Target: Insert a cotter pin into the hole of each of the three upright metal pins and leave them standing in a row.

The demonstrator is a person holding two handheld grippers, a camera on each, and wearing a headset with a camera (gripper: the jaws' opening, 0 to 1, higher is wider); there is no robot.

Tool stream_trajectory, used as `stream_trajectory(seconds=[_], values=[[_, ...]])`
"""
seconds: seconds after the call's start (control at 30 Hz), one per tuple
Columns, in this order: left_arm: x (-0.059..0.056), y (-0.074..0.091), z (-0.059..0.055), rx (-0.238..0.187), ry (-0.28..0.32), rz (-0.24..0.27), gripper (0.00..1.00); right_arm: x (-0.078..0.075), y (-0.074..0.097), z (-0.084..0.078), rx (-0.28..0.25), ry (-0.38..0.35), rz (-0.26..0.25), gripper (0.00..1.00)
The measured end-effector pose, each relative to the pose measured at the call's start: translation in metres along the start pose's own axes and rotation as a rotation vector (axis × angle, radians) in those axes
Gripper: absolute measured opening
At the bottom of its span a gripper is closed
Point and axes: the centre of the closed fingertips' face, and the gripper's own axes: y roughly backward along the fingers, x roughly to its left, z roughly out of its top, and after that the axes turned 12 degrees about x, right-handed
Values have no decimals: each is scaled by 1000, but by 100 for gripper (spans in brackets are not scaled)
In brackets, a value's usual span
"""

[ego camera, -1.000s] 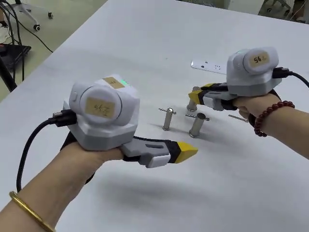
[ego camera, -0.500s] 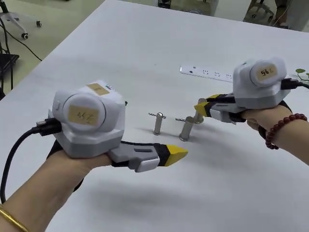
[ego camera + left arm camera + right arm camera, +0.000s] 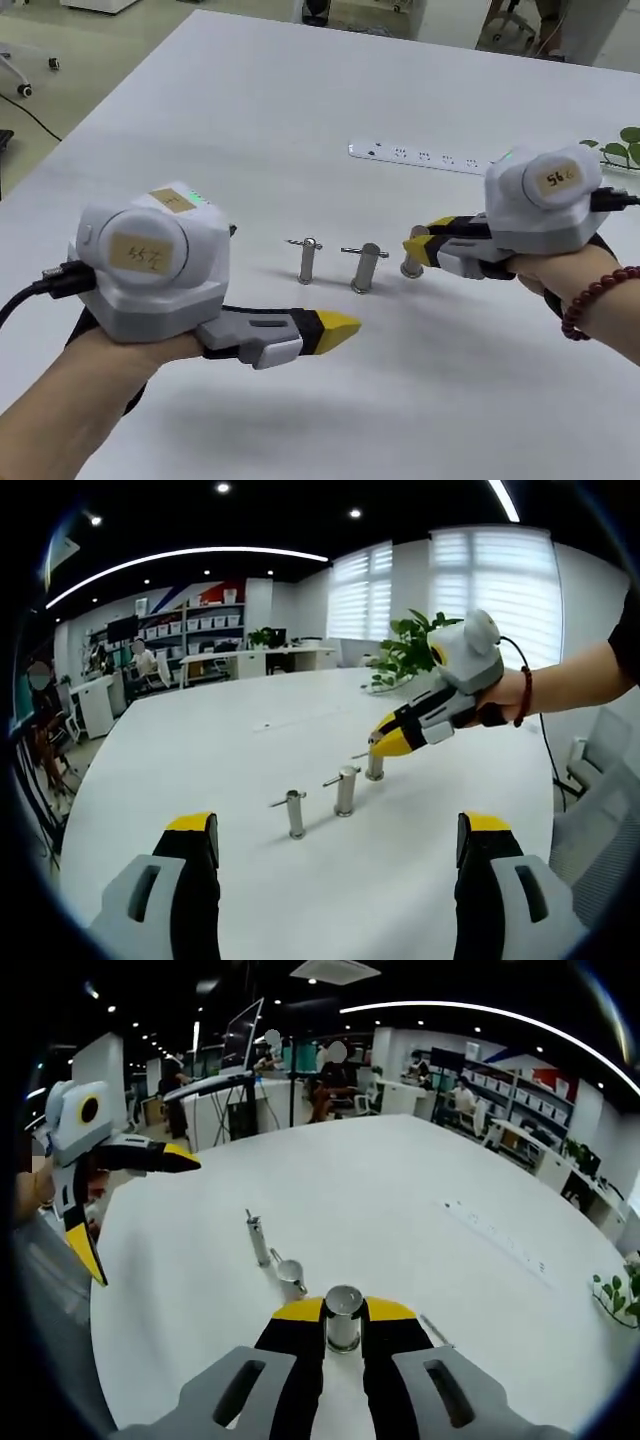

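The right tongs (image 3: 418,247) are closed on the head of the 3rd short upright steel pin (image 3: 343,1332), at the right end of the row. In the right gripper view the yellow tips sit tight vs. both sides of its round cap. Judgement: the grip is there to steady or nudge that pin into line w/ the others, not to carry it. Its foot looks to be down on the white counter (image 3: 200,120).

The left tongs (image 3: 338,324) gape wide w/ nothing in them, low and near the front of the row but apart from it, prob. kept clear so nothing gets knocked.

The 1st steel pin (image 3: 307,262) and the middle steel pin (image 3: 364,270) stand free and upright. The 1st cotter pin (image 3: 296,242) and the 2nd cotter pin (image 3: 352,250) each pass thru the hole near a pin's top.

In the left gripper view a small stub at the 3rd pin's head may be its cotter, but it's too small to be sure. A thin metal rod (image 3: 436,1330) shows just beside the right tongs. Can't tell if it lies on the counter or goes thru the pin.

Writing: the tan sticker on the right gripper (image 3: 560,178) has handwritten digits, approx. "56" read turned. The tan sticker on the left gripper (image 3: 140,252) is an illegible scrawl. The white power strip (image 3: 420,156) lies well behind the row, w/ no brand legible.
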Motion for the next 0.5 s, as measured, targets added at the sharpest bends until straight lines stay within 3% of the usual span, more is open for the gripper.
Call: stream_trajectory(seconds=[0.27, 0.5], values=[[-13, 16, -2, -10, -3, -3, 99, 22, 15, -11, -8, -24, 20, 8], [-15, 20, -9, -3, -6, 2, 99, 40, 17, -11, -22, -26, 48, 8]])
